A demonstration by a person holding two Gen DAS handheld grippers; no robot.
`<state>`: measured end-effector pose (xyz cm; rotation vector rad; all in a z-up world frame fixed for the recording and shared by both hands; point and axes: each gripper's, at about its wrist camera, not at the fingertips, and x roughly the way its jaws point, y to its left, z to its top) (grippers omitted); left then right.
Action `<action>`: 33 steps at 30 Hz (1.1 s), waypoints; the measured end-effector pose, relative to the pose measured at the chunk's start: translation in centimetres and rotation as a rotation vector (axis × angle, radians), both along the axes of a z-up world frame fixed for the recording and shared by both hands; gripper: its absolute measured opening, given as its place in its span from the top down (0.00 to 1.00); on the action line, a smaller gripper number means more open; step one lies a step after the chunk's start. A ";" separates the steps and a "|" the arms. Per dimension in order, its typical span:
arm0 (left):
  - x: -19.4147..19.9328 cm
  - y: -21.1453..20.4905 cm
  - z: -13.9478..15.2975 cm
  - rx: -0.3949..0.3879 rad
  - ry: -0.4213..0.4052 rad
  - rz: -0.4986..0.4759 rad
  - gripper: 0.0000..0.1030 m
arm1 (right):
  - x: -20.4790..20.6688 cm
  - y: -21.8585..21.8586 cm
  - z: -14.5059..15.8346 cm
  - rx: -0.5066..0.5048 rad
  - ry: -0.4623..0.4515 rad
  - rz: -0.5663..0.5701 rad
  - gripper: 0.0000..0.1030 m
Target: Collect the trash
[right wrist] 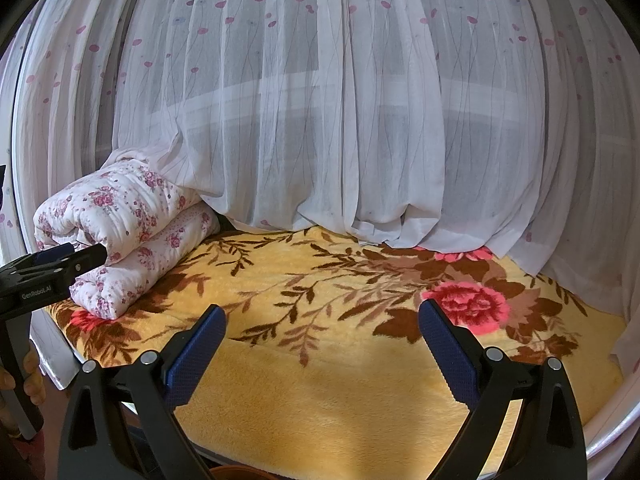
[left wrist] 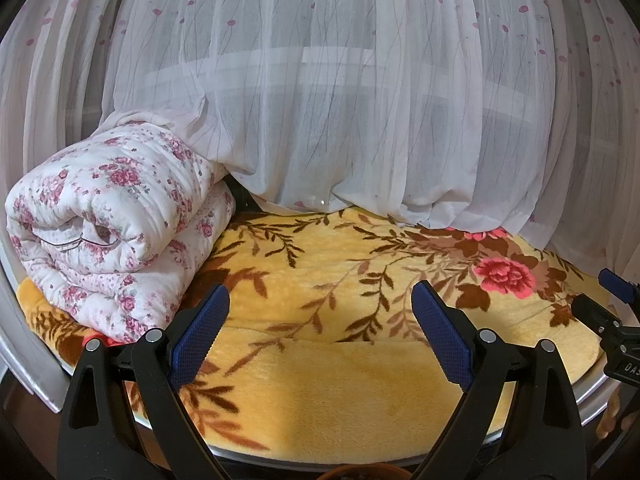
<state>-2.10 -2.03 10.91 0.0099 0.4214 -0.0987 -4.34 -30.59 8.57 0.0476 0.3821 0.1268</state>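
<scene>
No trash shows in either view. My left gripper (left wrist: 320, 292) is open above a yellow blanket (left wrist: 320, 400) with brown leaves and red flowers, nothing between its blue pads. My right gripper (right wrist: 323, 310) is open over the same blanket (right wrist: 340, 408), also holding nothing. The left wrist view catches the right gripper (left wrist: 604, 300) at the far right edge. The right wrist view catches the left gripper (right wrist: 80, 256) at the far left, its handle held by a hand (right wrist: 28, 376).
A folded white quilt with pink flowers (left wrist: 116, 224) (right wrist: 124, 232) lies on the blanket's left end. A sheer white curtain with pink dots (left wrist: 340, 120) (right wrist: 340, 120) hangs along the back. A white ledge edge (left wrist: 36, 376) borders the blanket. A brown rim (left wrist: 360, 474) peeks in below.
</scene>
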 end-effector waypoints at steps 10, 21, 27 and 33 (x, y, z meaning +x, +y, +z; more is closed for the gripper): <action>-0.1 -0.1 0.0 0.001 -0.001 0.003 0.13 | 0.0 -0.1 0.0 0.002 0.000 0.000 0.08; -0.7 0.5 0.6 0.009 -0.059 0.016 0.13 | 0.1 -0.4 -0.1 -0.002 0.001 0.002 0.08; -0.7 0.5 0.7 0.007 -0.061 0.015 0.13 | 0.1 -0.4 -0.1 -0.001 0.002 0.000 0.08; -0.7 0.4 0.7 0.009 -0.065 0.026 0.13 | 0.0 -0.4 -0.2 0.000 0.003 0.000 0.08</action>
